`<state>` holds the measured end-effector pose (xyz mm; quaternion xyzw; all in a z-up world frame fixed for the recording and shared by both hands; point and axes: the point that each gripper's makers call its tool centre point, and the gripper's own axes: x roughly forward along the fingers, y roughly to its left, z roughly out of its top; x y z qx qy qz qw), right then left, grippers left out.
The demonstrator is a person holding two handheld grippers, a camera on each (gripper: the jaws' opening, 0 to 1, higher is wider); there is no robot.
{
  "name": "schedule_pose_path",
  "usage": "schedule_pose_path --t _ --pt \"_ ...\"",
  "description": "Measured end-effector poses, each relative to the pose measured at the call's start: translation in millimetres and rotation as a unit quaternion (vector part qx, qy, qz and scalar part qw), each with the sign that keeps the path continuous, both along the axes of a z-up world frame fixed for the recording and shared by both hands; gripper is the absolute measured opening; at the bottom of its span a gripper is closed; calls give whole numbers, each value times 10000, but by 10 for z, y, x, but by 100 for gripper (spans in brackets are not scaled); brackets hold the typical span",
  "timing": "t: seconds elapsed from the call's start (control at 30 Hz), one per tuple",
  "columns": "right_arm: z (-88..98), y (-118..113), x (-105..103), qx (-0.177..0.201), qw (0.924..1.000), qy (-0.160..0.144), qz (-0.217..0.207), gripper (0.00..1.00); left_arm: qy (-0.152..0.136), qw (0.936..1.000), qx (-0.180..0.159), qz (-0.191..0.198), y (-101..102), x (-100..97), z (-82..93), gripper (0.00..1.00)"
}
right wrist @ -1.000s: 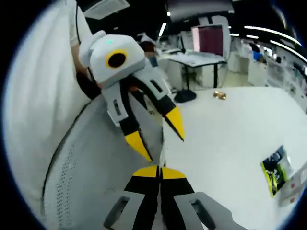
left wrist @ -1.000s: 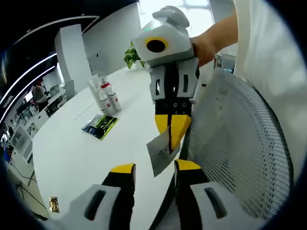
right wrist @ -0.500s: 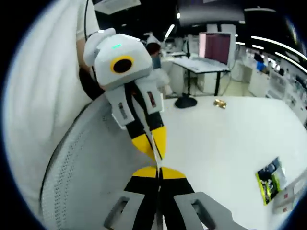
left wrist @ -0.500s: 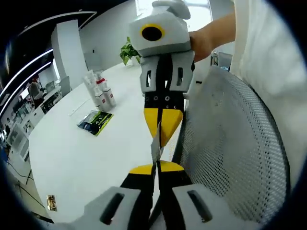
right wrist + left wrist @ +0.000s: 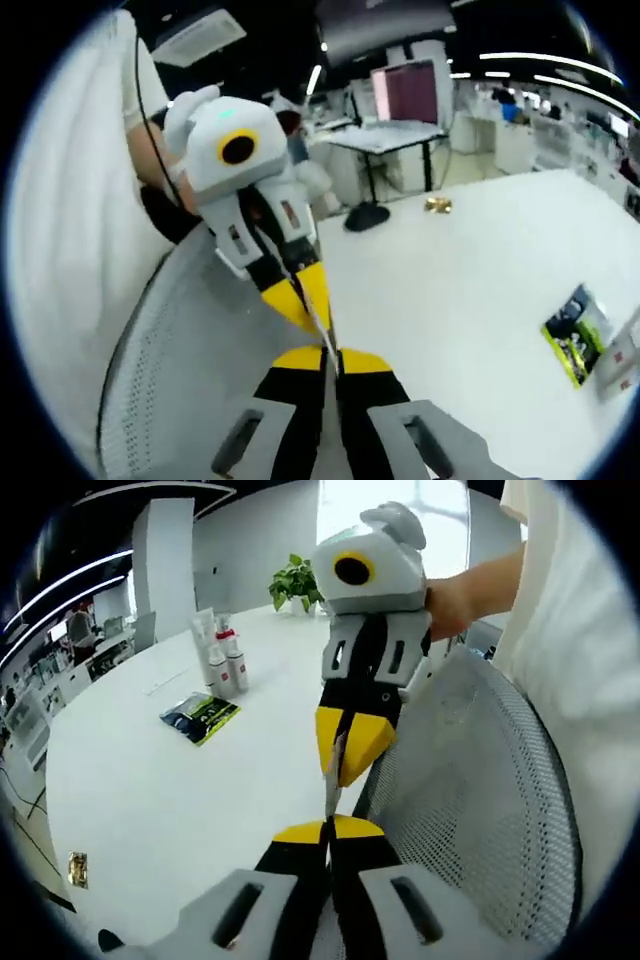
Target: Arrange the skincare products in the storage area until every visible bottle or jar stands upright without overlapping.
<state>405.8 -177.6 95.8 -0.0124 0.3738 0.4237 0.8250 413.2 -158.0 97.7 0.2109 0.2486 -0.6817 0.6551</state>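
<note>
Both hand-held grippers (image 5: pixel 329 832) (image 5: pixel 346 748) pinch thin sheet (image 5: pixel 333 775); bottles (image 5: pixel 222 663) upright beyond.

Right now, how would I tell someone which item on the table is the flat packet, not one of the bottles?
Start at the big white table and look toward its far side, where a few white bottles stand upright near a potted plant. Just in front of them lies the packet. It is the one flat thing there, dark with bright green print, while its neighbours are tall and white.

Both views close over own closed jaws, facing each other above a mesh chair back (image 5: pixel 480 810). Shared: white table (image 5: pixel 150 780), green sachet (image 5: pixel 201 718) (image 5: pixel 576 335); bottles (image 5: pixel 222 660) far beyond left gripper's claw.
</note>
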Motion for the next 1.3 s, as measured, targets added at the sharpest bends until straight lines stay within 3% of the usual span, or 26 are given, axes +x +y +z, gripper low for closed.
schedule_pose_path --t 0.03,0.1,0.2,0.27,0.3,0.37,0.43,0.67,0.7,0.73,0.87,1.07,1.3 --pt "-25 -11 -27 35 9998 171 -23 10 -9 10000 -20 22 0 4 8 0" --pt "-44 -44 0 140 9996 165 -162 20 85 9999 -86 86 -7 19 32 0" --pt "-12 -43 -17 429 9982 239 -341 22 307 9991 -263 103 -29 1 90 0" --pt "53 -1 16 913 9936 278 -598 23 402 9983 -386 161 -36 20 136 0" --pt "78 14 35 1243 9879 441 -818 25 553 9972 -465 216 -42 18 164 0" --pt "137 22 77 1623 9805 451 -1010 24 667 9961 -520 259 -36 33 183 0" --pt "221 19 102 1865 9756 347 -1103 11 664 9962 -486 279 -33 27 166 0" --pt "216 -23 82 2014 9698 469 -1291 0 958 9927 -583 435 -38 39 214 0" --pt "238 -19 84 2104 9677 469 -1306 0 974 9923 -591 477 -36 50 217 0" --pt "284 12 79 2359 9603 605 -1360 0 1029 9913 -619 547 -34 78 220 0" --pt "322 -8 133 2539 9539 561 -1499 0 1203 9869 -803 713 -32 143 272 0" --pt "386 9 145 2736 9485 595 -1480 0 1891 9689 -1157 1097 -30 241 375 3" --pt "399 13 130 2857 9446 646 -1482 0 1941 9669 -1271 1059 -27 223 424 1"
